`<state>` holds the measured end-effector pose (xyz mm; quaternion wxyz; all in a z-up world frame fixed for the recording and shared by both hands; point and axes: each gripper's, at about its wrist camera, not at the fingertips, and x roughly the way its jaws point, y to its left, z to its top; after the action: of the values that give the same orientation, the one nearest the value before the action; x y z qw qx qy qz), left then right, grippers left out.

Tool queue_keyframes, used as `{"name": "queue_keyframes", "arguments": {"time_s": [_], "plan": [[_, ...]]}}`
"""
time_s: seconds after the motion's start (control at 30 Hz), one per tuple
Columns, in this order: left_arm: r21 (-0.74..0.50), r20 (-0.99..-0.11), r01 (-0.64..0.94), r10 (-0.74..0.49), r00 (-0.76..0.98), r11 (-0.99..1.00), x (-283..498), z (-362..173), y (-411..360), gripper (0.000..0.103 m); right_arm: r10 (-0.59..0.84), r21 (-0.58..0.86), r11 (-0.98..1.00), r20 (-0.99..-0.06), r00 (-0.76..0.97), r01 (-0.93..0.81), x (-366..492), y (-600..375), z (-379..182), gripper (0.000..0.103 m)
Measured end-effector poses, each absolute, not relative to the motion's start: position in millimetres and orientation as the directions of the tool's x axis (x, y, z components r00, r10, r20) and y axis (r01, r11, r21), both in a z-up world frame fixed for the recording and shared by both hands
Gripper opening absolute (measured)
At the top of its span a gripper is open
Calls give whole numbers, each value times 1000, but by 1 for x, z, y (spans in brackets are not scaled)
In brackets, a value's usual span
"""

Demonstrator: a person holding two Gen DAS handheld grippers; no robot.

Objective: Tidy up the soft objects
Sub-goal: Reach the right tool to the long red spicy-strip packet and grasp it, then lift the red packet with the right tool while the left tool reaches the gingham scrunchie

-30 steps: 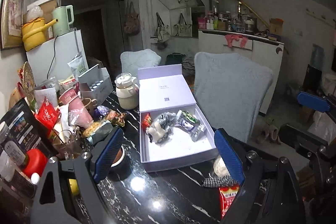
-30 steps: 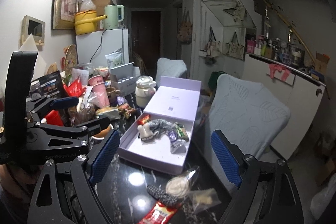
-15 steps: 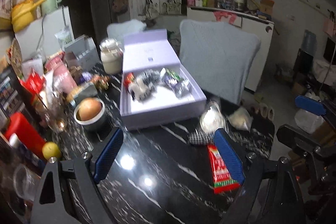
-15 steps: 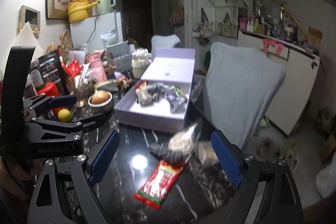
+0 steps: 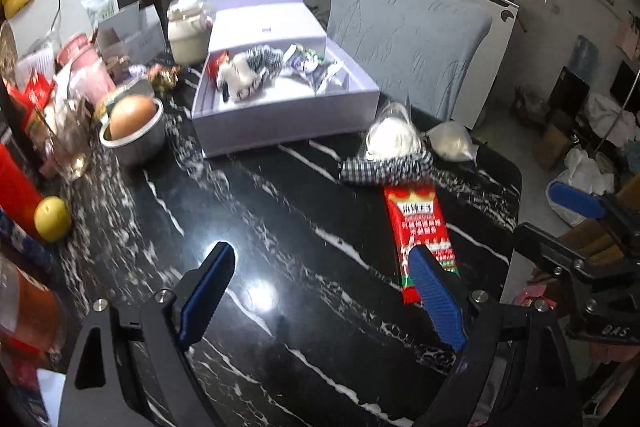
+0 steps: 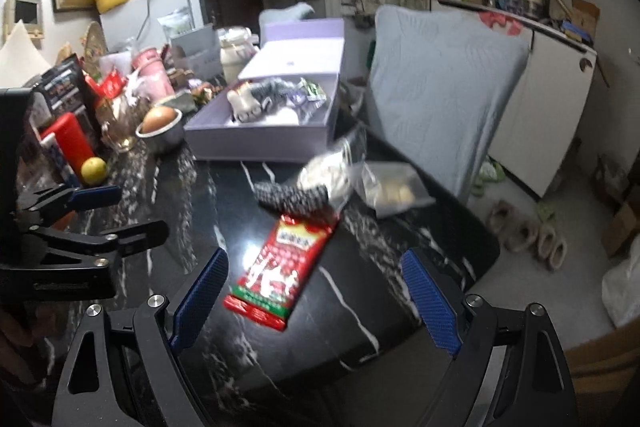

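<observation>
An open lilac box (image 5: pixel 280 123) (image 6: pixel 256 143) on the black marble table holds a plush toy (image 5: pixel 244 71), checked cloth and snack packets. In front of it lie a checked fabric pouch (image 5: pixel 386 167) (image 6: pixel 292 197), a clear bag with something white (image 5: pixel 390 137) (image 6: pixel 324 173), a second clear bag (image 5: pixel 450 145) (image 6: pixel 394 189) and a red snack packet (image 5: pixel 422 227) (image 6: pixel 280 267). My left gripper (image 5: pixel 320 291) is open and empty above the table. My right gripper (image 6: pixel 316 295) is open and empty, just behind the red packet.
A metal bowl with an egg (image 5: pixel 134 125), a lemon (image 5: pixel 52 219), a red bottle (image 6: pixel 74 139), a jar (image 5: pixel 188 35) and cluttered packets fill the table's left. A grey-covered chair (image 5: pixel 408 39) stands behind the right edge. Slippers (image 6: pixel 524 231) lie on the floor.
Both grippers have pulled back and tilted down, away from the box. The pouch, clear bags and red packet now show fully in front of them. Both stay open.
</observation>
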<state>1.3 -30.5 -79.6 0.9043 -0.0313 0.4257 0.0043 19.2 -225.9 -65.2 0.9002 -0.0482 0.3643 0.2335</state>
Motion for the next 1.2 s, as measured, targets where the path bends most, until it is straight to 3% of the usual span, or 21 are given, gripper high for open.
{"name": "queue_keyframes", "arguments": {"time_s": [0.63,0.9,1.03,1.1,1.2], "plan": [[-128,-810,-143,-21,586,981,5,-117,8,89,371,163,895,-790,488,-416,60,-177,-127,88],[-153,-816,-178,-23,577,972,1,-117,24,89,301,76,903,-813,498,-422,69,-155,-141,88],[-173,-825,-192,-36,564,966,1,-120,29,89,266,-9,894,-794,547,-447,64,-147,-145,74],[-180,-826,-191,-43,562,965,0,-122,29,89,264,-11,898,-785,560,-439,63,-149,-144,59],[-182,-824,-187,-45,565,965,0,-121,27,89,276,-8,892,-782,559,-451,63,-152,-143,53]]}}
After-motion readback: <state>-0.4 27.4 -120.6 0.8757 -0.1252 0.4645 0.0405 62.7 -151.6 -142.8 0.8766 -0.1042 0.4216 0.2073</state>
